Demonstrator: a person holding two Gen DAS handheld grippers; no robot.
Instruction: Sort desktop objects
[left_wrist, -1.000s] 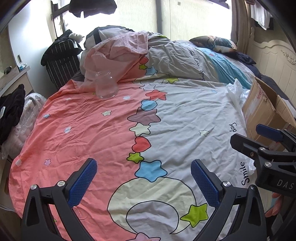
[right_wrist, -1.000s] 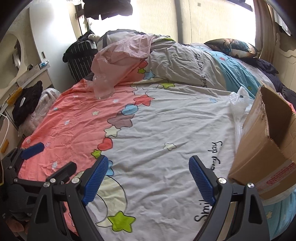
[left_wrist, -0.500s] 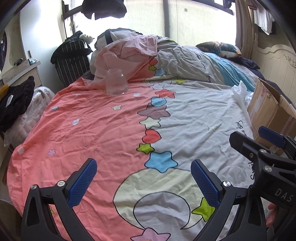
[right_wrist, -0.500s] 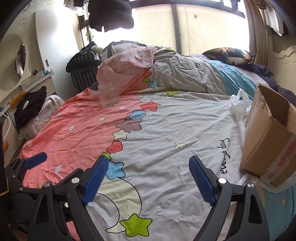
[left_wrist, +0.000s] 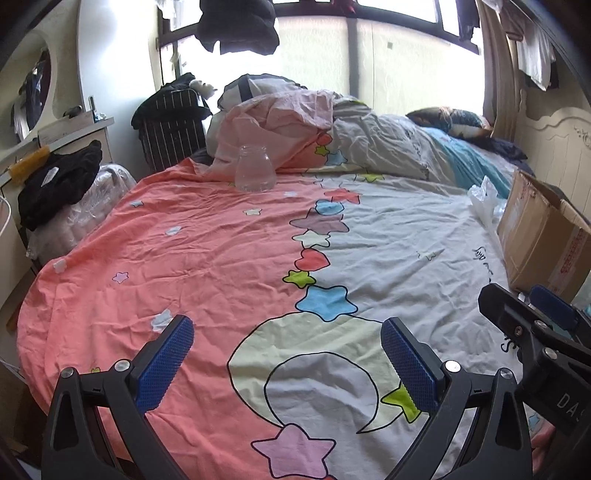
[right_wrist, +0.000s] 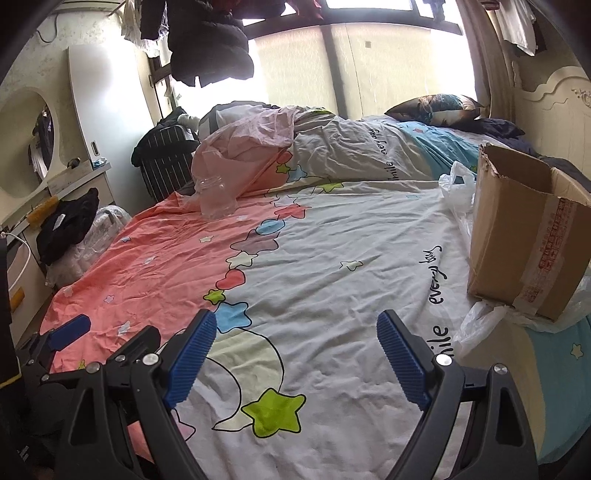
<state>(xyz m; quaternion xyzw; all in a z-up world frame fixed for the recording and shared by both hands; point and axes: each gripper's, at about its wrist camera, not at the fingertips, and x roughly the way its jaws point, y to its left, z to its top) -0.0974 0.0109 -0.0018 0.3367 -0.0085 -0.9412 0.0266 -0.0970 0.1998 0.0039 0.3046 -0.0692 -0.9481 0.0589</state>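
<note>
Clear glass: the empty jar (left_wrist: 255, 168) stood upright in the upper middle of the left wrist frame, on the salmon-pink half of the bedspread (left_wrist: 184, 258), just in front of a heap of crumpled pink bedding (left_wrist: 280, 122). In the right wrist frame the same jar (right_wrist: 215, 197) sat in the upper left, touching the edge of that heap.

The left gripper (left_wrist: 286, 354) filled the bottom of its own frame with its blue-padded fingers (left_wrist: 166, 363) spread wide and nothing between them, only the printed moon and stars of the spread showing in the gap. The right gripper (right_wrist: 295, 356) stood likewise in the bottom of its frame, jaws wide apart and holding nothing, above the grey-white half of the cloth. Each gripper showed at the edge of the other's view: the right one at the lower right of the left wrist frame, the left one at the lower left of the right wrist frame.

A brown cardboard box (right_wrist: 524, 236), open at the top, rested at the right edge of the right wrist frame on a white plastic bag (right_wrist: 480, 321); it appeared at the right edge of the left wrist frame too (left_wrist: 543, 236). The jar was well apart from both grippers and from the box.
</note>
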